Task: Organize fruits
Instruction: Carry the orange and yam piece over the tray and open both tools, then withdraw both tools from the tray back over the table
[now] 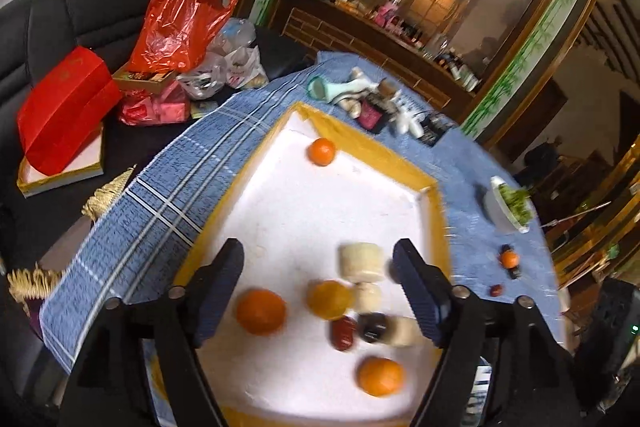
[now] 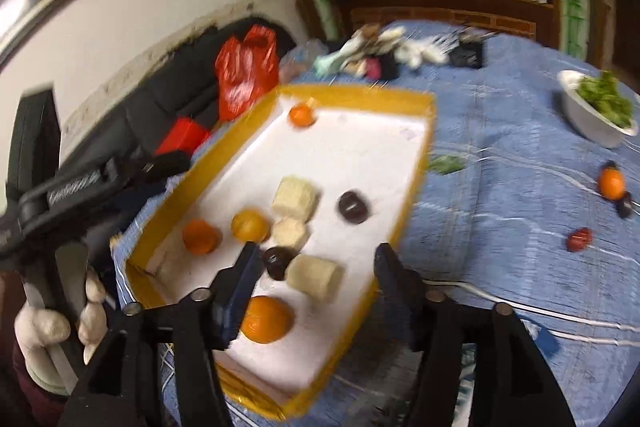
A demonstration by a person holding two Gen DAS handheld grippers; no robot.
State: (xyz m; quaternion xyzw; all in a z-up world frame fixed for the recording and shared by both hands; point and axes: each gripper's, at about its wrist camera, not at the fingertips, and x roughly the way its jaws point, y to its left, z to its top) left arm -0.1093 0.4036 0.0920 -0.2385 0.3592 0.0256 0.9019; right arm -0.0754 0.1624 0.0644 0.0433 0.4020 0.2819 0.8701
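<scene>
A yellow-rimmed white tray (image 1: 400, 163) (image 2: 352, 94) lies on the blue cloth. It holds several oranges (image 1: 261, 311) (image 2: 266, 319), pale corn pieces (image 1: 361, 262) (image 2: 296, 198), a red date (image 1: 343, 333) and dark round fruits (image 1: 372, 327) (image 2: 353, 207). My left gripper (image 1: 320, 291) hangs open above the tray's near half, its fingers well apart from the fruit below. My right gripper (image 2: 316, 287) is open too. A corn piece (image 2: 316, 277) lies between its fingers without touching the pads. On the cloth outside the tray are an orange (image 2: 611, 182) (image 1: 509, 259), a red date (image 2: 579, 239) and a dark fruit (image 2: 624, 205).
A white bowl of greens (image 2: 596, 111) (image 1: 508, 205) stands at the table's right. Small bottles and boxes (image 1: 380, 103) crowd the far edge. A gloved hand (image 2: 40, 323) grips the left tool. Red bags (image 1: 180, 23) lie on a black sofa, and a white cable (image 2: 520, 311) crosses the cloth.
</scene>
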